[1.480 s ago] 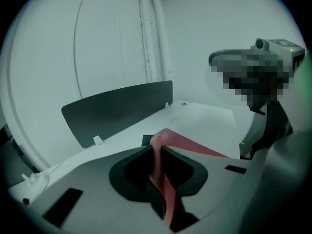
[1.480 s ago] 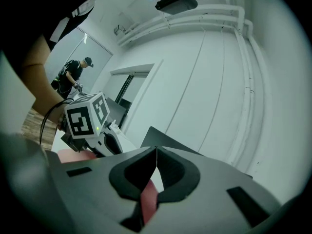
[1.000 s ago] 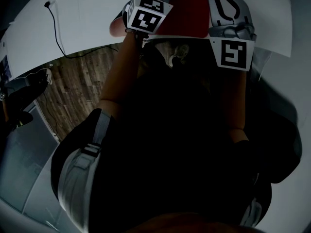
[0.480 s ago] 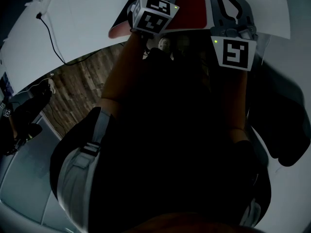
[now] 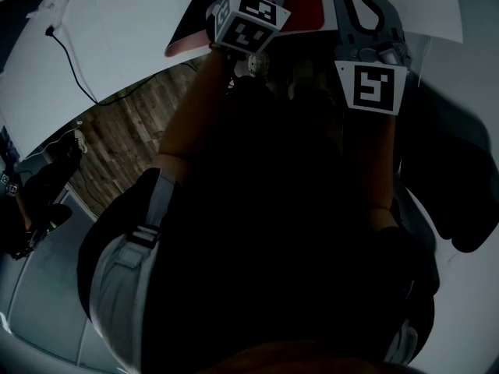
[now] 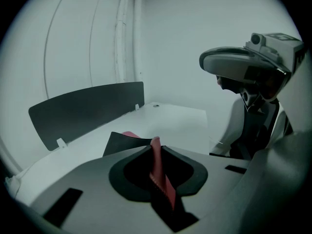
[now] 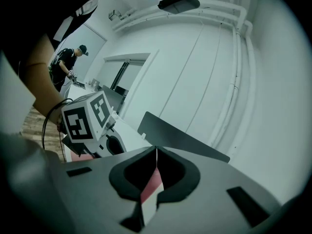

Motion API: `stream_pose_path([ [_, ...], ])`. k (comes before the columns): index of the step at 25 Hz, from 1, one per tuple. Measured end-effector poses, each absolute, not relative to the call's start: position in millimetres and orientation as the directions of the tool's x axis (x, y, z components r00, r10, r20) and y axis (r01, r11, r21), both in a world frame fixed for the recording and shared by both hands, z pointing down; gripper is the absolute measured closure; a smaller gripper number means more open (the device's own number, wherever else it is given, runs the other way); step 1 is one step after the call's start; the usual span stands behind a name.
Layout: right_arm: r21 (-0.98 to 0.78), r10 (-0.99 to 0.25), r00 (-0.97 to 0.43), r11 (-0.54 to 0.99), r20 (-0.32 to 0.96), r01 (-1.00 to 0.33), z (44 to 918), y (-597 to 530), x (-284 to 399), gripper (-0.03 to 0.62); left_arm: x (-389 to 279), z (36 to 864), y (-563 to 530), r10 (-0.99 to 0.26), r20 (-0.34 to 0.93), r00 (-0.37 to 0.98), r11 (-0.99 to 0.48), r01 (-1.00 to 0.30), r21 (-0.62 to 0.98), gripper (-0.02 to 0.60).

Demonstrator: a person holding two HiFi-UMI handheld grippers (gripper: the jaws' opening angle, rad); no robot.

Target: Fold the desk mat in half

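Pinching one edge of the desk mat (image 5: pixel 306 6), left tool (image 6: pixel 155 143) and right tool (image 7: pixel 156 151) stand side by side, both clenched on it; the rest stretches ahead over the desk (image 5: pixel 117 37).

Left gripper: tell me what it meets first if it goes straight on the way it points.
Likely the desk mat the left gripper pinches, whose dark flap lies just ahead; past that, the white desk. Depth is unclear.
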State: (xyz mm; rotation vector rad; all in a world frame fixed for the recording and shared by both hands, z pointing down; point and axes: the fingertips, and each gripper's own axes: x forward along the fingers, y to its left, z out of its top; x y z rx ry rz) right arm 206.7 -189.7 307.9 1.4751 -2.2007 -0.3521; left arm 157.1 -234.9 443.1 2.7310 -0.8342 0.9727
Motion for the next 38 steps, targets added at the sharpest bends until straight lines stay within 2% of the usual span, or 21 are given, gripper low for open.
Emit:
stream_pose_path([
  [14, 0.417, -0.893, -0.384, 0.449, 0.235, -0.791, 320.9, -158.0, 270.1, 0.563, 215.1, 466.4, -188.8, -0.456, 0.646, 0.612, -0.825, -0.562, -0.050, 0.511],
  [38, 0.352, -0.847, -0.469, 0.531, 0.249, -0.771, 359.5, -122.2, 296.5, 0.563, 237.4, 526.5, -133.3, -0.444, 0.721, 0.533, -0.796, -0.604, -0.043, 0.508],
])
